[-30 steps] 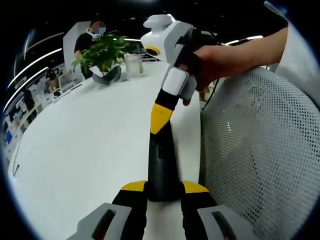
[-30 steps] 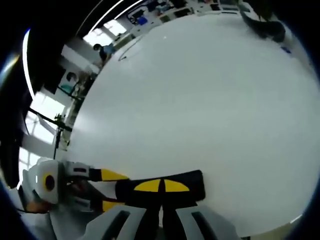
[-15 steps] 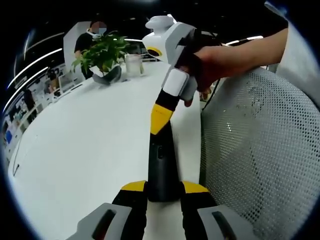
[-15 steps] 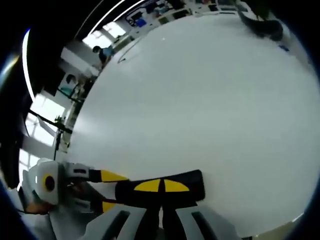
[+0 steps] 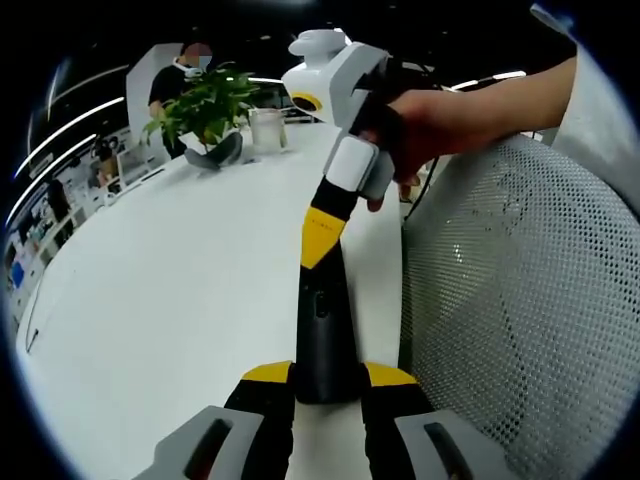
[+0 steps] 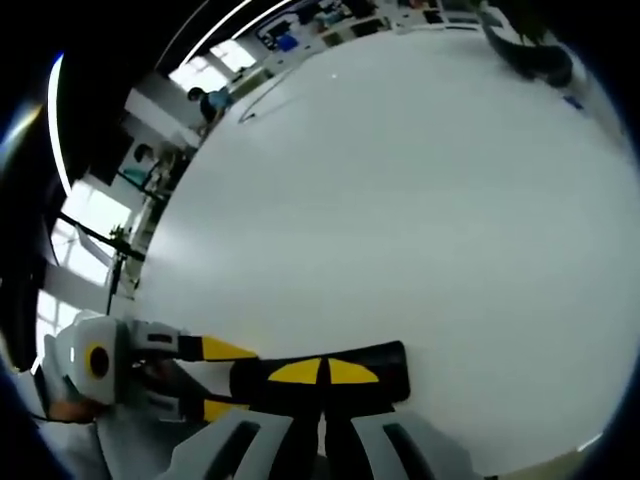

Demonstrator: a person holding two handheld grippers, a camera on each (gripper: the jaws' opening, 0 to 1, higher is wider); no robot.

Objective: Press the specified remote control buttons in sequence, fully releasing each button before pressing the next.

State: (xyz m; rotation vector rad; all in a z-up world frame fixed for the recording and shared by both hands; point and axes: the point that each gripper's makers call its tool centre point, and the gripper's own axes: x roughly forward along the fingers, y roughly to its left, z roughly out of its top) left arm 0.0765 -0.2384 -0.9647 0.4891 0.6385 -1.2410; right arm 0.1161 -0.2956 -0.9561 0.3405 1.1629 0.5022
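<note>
in the left gripper view the left gripper (image 5: 328,385) has its jaws closed on the near end of the dark remote control (image 5: 324,330), which lies lengthways on the white table (image 5: 170,300) close to its edge, beside a mesh chair back (image 5: 520,300). the right gripper (image 5: 320,235) comes in from above, held in a person's hand (image 5: 440,120); its yellow tips are pinched together into one point that bears down on the far part of the remote. a potted plant (image 5: 205,110) and a glass jar (image 5: 268,128) stand well behind. in the right gripper view the same closed tips sit over the remote (image 6: 395,372), with the left gripper (image 6: 215,378) reaching in from the left to steady it. i judge a button press is in hand: the hold should stay firm, the push straight down, then a full lift before the next. the left view shows the tip's place along the remote and the chair and plant; the right view shows the wide bare table beyond and the left gripper's body.
</note>
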